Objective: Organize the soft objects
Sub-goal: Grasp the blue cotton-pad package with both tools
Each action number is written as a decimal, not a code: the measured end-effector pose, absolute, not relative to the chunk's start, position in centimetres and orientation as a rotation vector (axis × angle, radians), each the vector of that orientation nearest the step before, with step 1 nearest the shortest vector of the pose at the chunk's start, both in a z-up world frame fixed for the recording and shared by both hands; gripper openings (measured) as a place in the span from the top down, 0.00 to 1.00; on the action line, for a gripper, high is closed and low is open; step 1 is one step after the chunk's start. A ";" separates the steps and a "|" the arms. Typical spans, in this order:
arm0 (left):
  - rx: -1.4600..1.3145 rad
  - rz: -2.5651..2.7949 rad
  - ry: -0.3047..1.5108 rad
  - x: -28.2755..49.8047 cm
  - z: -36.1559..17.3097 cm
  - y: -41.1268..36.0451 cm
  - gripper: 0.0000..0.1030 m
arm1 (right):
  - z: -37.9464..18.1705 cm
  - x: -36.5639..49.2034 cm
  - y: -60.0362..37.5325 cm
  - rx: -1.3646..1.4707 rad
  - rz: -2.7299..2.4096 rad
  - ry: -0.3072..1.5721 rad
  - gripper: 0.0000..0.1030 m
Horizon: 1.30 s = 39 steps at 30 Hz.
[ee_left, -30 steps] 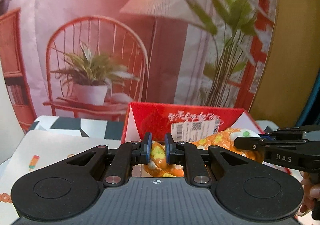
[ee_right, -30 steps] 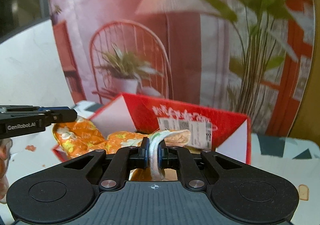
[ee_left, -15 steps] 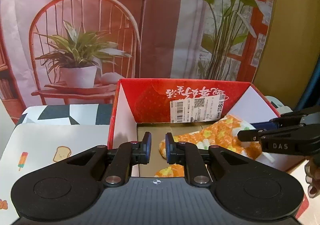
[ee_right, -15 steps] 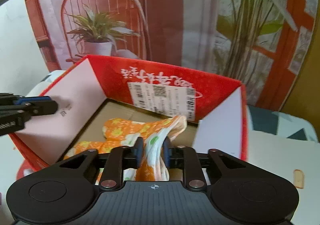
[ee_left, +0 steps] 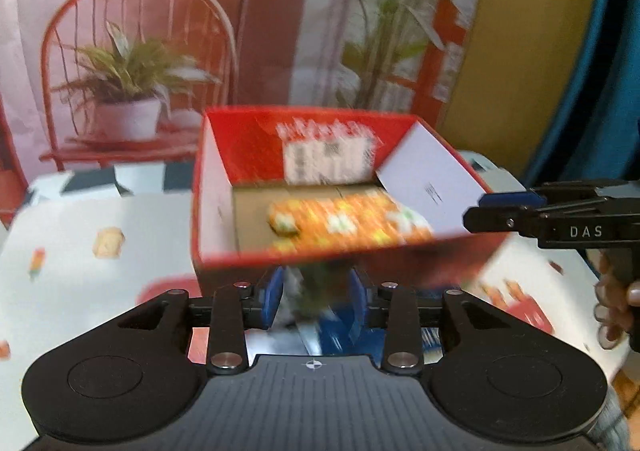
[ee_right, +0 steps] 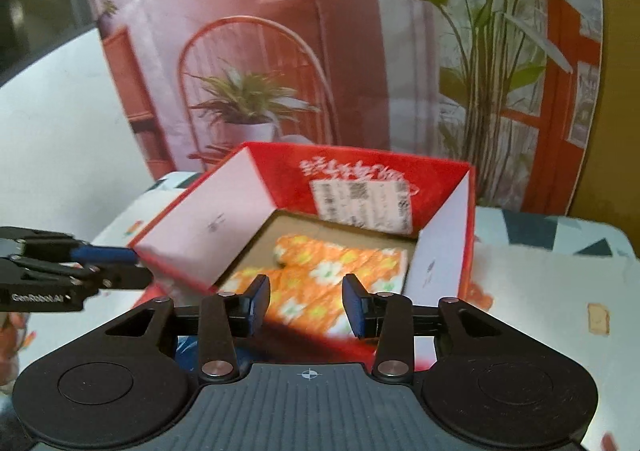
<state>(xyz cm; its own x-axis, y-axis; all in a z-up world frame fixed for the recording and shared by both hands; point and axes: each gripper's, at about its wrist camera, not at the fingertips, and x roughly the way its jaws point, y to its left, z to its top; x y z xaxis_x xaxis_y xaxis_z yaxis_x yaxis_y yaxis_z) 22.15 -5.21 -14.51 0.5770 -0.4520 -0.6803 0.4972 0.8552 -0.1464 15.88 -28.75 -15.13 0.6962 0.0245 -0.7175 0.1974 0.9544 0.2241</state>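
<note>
Left gripper (ee_left: 314,301): jaws have just been opening, now partly apart, nothing pinched; only blurred table clutter shows through the gap. Right gripper (ee_right: 306,305): same, jaws have just been opening, partly apart, pads clear of the cloth (ee_right: 332,275) that shows beyond them. Both have blue pads on black linkage arms and a ribbed grey body.

Cloth lies inside the box (ee_right: 240,219), on its brown cardboard floor, toward the near and right side. It's soft, folded flat, orange with white and yellow flowers; one rolled end points at the far left of the floor.

Box: open-topped carton, red outside and on the far inner wall, white on both inner side walls. A white shipping label with barcode sits on the far wall under white printed script. Side walls lean outward.

Table (ee_right: 540,291): white printed covering with small food motifs, toast among them; black-and-white geometric pattern along the far edge. Box sits mid-table toward the far edge. Printed backdrop (ee_right: 360,51) behind: red chair, potted plant, lamp.

Left view: heavy motion blur, cloth (ee_left: 348,221) smeared, label unreadable. It shows the right gripper (ee_left: 476,217) at the box's right wall, with a hand (ee_left: 616,311) on its grip. Right view: sharper, flower print resolves, left gripper (ee_right: 136,265) sits at the box's left near corner.
</note>
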 end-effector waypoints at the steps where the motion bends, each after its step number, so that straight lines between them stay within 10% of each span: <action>1: 0.059 -0.568 0.795 21.6 -14.9 -5.1 0.63 | -15.1 15.0 -28.2 0.306 -0.091 0.796 0.64; 39: -0.124 -0.635 1.034 20.5 -23.5 -4.9 0.50 | -24.2 10.2 -23.9 0.454 -0.080 0.963 0.42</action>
